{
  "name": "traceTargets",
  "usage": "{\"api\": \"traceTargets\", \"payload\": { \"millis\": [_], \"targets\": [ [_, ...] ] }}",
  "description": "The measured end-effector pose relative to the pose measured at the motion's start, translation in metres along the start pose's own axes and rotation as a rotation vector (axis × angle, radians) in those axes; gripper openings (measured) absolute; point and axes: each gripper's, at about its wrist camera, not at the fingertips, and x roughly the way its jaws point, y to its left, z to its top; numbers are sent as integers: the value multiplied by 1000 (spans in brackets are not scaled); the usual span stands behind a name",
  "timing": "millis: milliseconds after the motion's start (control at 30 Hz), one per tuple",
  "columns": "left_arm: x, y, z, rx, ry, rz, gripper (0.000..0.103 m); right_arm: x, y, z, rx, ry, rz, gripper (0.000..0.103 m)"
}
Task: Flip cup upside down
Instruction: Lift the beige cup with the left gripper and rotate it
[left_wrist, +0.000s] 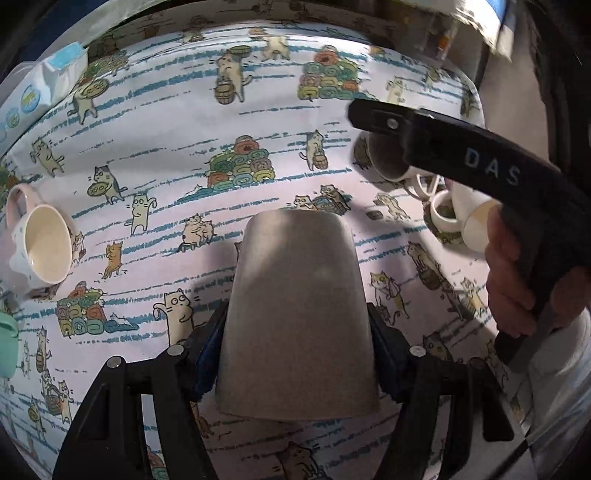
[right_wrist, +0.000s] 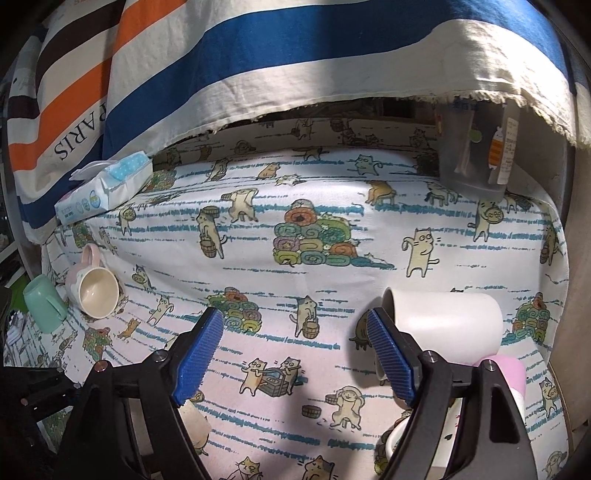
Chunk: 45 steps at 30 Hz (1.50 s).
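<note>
now gripping grey cup (left_wrist: 295, 314) in left gripper (left_wrist: 295, 354), mid-flip | right gripper (right_wrist: 295, 354) idling wide | next: setting down rim-first

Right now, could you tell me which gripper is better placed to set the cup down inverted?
Left: the left gripper already clamps the grey cup. The right gripper is open and holds nothing.

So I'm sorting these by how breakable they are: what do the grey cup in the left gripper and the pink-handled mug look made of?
The grey cup looks like matte stoneware or speckled plastic: dull, grainy, no shine. The pink-handled mug looks like glazed ceramic: thick rim, glossy cream inside.
</note>
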Motion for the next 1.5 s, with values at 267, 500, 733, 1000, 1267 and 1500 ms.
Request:
{"api": "traceTargets", "payload": {
  "millis": [267,500,733,1000,1267,1500],
  "targets": [
    [-9,-6,-14,61,-44,39,83,6,9,-6,0,63,124,86],
    [-9,0,-25,51,-39,35,83,26,27,-11,4,154,225,86],
    [-8,-5,-36,80,-53,35,83,41,36,-20,8,211,238,86],
    [-9,18,-48,14,-65,50,79,40,30,-18,-3,260,248,86],
    [-4,28,-63,10,-54,83,79,41,24,-17,23,259,240,86],
    [-4,28,-72,29,-52,121,79,55,25,-25,46,315,230,86]
  ]
}}
